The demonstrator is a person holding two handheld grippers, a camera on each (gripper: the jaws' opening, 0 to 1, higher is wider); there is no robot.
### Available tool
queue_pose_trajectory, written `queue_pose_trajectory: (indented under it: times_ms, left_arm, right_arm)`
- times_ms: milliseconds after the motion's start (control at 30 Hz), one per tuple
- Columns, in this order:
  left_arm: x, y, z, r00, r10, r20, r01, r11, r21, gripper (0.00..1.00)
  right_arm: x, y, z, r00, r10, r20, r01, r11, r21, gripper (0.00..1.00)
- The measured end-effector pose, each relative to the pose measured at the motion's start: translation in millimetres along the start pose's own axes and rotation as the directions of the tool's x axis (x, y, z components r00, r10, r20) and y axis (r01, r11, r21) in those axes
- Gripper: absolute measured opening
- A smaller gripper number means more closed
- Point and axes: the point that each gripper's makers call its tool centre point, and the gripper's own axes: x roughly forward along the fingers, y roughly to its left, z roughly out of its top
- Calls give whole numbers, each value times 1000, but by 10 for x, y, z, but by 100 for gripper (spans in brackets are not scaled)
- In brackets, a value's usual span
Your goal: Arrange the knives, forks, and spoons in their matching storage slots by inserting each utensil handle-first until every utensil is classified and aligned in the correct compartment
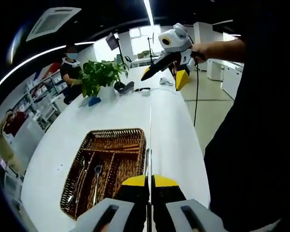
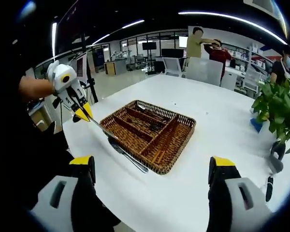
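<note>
Between left gripper [image 1: 149, 186] jaws, knife [image 2: 128, 155], beside basket [image 2: 180, 145]

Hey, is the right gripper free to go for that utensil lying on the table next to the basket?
Probably yes. The right gripper is open and holds nothing, and bare table lies between it and the utensil beside the wicker basket. The left gripper, shut on a knife, hovers close by, though.
</note>
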Motion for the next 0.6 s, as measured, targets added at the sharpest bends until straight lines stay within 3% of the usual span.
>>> queue_pose_trajectory:
  times_ms: [433, 600]
  left_arm:
    - [9, 41, 47, 1000, -20, 16, 20, 1000, 16, 0]
    - [-1, 58, 20, 999, -32, 10, 31, 999, 21, 0]
  right_arm:
    - [-16, -40, -7, 1000, -7, -14, 7, 1000, 0, 99]
    - [-5, 34, -9, 999, 12, -42, -13, 1000, -6, 99]
